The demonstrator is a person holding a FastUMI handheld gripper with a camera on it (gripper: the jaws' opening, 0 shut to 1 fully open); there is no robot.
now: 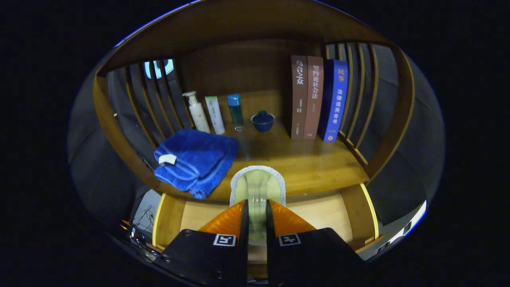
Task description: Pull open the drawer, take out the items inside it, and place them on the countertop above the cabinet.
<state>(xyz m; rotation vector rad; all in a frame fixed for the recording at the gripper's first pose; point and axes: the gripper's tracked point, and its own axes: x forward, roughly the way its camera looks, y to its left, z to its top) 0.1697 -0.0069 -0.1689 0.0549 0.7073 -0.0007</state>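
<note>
In the lower middle of the frame the drawer point(171, 217) is pulled open under the countertop point(314, 163), and its pale wooden bottom looks bare on both sides of the gripper. The gripper point(257, 223) grasps a pale green scrubbing sponge point(257, 185), with both fingers pressing on its lower part from left and right. The sponge stands upright between the fingers, and its rounded top rises in front of the front edge of the countertop. It has a whitish, rough rim and a clear, shiny strip running down its middle. On the countertop, at the left centre of the frame, a folded blue towel point(195, 159) lies with a white tag, and its corner hangs over the front edge. Behind the towel stand a white pump bottle point(197, 111), a white and green tube point(215, 114) and a teal bottle point(236, 111), then a dark blue lidded cup point(263, 120). At the upper right three books point(318, 97) stand upright beside the slatted side wall point(354, 91).
</note>
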